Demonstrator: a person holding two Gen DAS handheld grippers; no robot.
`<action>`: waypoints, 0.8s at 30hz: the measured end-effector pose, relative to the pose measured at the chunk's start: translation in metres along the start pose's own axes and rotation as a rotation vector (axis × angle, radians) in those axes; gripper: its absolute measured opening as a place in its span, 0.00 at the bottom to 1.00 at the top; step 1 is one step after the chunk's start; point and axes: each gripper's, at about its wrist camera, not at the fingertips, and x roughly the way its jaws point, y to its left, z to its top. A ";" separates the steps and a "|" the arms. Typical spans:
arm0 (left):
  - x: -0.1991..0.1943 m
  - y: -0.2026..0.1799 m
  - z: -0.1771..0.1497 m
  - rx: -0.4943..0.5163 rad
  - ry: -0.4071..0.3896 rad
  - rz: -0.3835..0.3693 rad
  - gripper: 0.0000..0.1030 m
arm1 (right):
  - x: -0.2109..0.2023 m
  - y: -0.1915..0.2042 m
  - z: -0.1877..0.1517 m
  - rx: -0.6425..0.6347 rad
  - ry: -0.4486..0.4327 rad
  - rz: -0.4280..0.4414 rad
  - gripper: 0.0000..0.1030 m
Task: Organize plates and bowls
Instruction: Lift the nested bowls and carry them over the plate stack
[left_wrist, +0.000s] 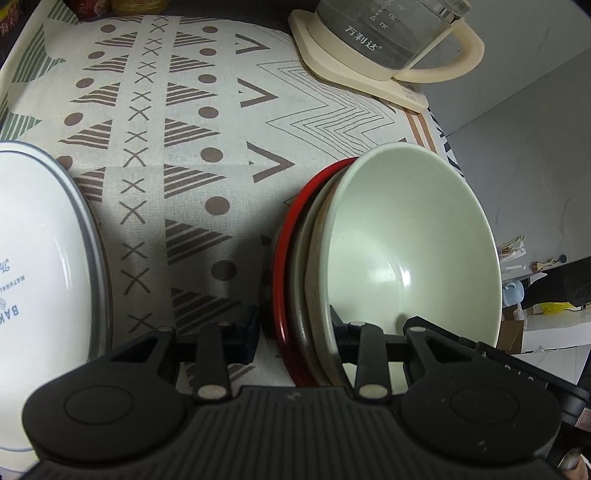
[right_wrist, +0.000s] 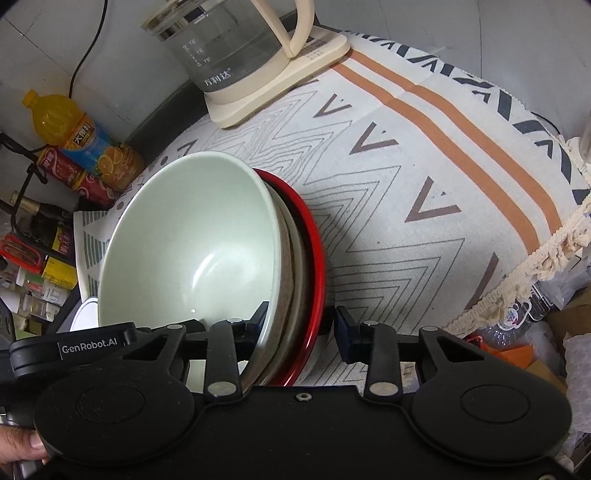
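Note:
A stack of dishes stands on the patterned cloth: a pale green bowl (left_wrist: 413, 236) (right_wrist: 192, 240) on top, a beige plate (left_wrist: 314, 258) (right_wrist: 295, 258) under it and a red plate (left_wrist: 291, 229) (right_wrist: 314, 240) at the bottom. My left gripper (left_wrist: 295, 328) straddles the stack's near rim, with one finger inside the bowl and the other outside the red rim, a thin dark gap away. From the opposite side my right gripper (right_wrist: 299, 325) straddles the rim the same way: its inner finger lies against the bowl's wall and its outer pad stands just off the red plate.
A white oval dish (left_wrist: 48, 258) with a grey rim lies left of the stack. A glass kettle (left_wrist: 384, 33) (right_wrist: 229, 48) on a cream base stands at the back. Drink bottles (right_wrist: 85, 144) crowd one corner. The cloth's fringed edge (right_wrist: 546, 243) marks the table's side.

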 end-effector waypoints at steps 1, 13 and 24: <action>-0.001 0.000 0.000 -0.003 -0.003 -0.002 0.32 | -0.002 0.001 0.001 -0.003 -0.005 0.002 0.34; -0.039 -0.002 0.002 -0.008 -0.095 -0.008 0.32 | -0.020 0.025 0.009 -0.083 -0.065 0.053 0.34; -0.077 0.019 -0.007 -0.059 -0.178 0.019 0.32 | -0.024 0.060 0.003 -0.163 -0.071 0.116 0.34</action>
